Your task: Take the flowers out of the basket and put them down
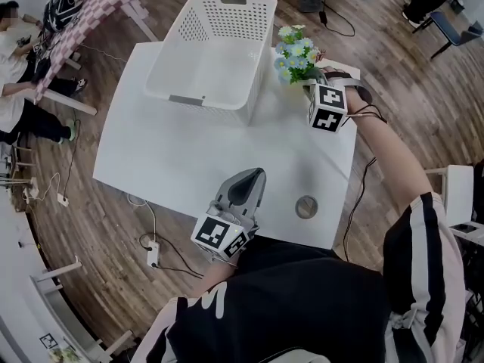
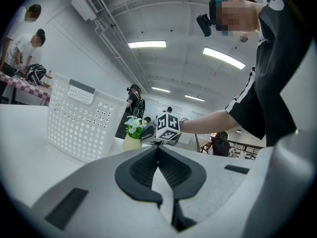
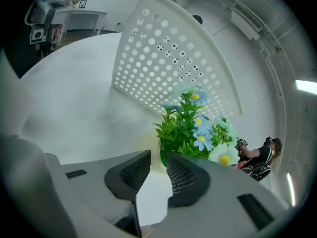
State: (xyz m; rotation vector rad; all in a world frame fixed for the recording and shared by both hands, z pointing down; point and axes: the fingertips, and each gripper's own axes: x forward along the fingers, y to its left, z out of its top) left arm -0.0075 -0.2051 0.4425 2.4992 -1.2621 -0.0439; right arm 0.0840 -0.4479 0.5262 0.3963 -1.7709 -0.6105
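– Where are the flowers (image 1: 295, 54)?

– Outside the basket (image 1: 227, 0), in the upper right of the head view. They stand upright in their small pale pot (image 2: 131, 143) on the white table (image 1: 189, 157), just beside the basket's right wall. The basket looks empty from above.

– So the job is nearly done?

– I'd judge so. The lift-out is done and the pot appears to sit on the tabletop. What is left, at most, is letting go fully and backing the gripper away.

– And the right gripper (image 3: 158, 155)?

– It is right at the pot, coming in from the lower right in the head view. In the right gripper view its jaws stand a little apart, with a narrow gap between the ribbed pads. The green stems and blue daisies rise just beyond the tips, in the middle of the frame. The gap looks too narrow for the pot, so I read it as not gripping. The pot's base is hidden behind the jaws, so I can't tell whether the tips touch it.

– The left gripper (image 2: 158, 148)?

– Low in the middle of the head view, well apart from the flowers. Its jaws are closed together on nothing.
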